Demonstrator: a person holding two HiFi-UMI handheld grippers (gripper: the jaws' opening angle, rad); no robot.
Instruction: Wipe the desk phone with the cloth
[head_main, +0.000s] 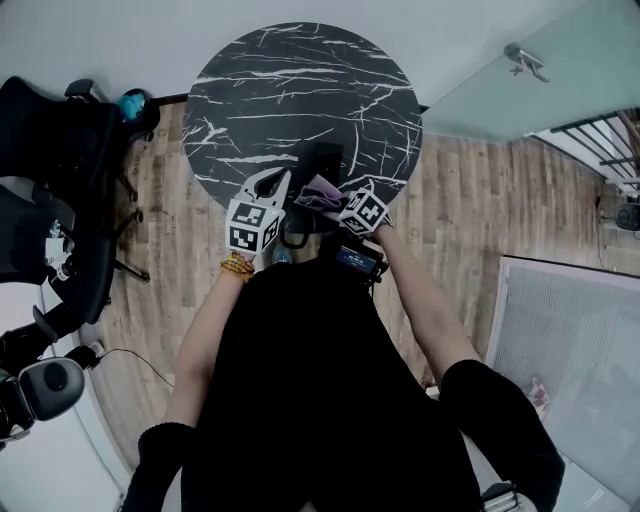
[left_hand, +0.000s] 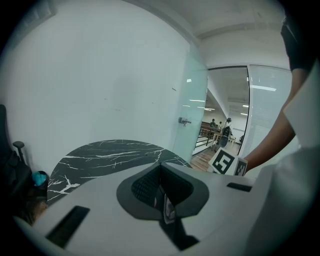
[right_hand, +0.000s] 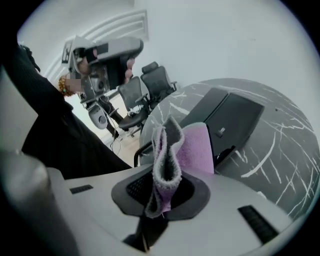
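The right gripper (right_hand: 162, 196) pinches the cloth (right_hand: 174, 159), desk phone (right_hand: 232, 120) just beyond it (left gripper (left_hand: 163, 194) closed, empty).

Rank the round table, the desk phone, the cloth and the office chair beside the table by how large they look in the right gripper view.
Largest: round table.
Next: desk phone and cloth, about alike; the cloth sits in the jaws, near the camera, so I do not rank them.
Smallest: office chair, far off.
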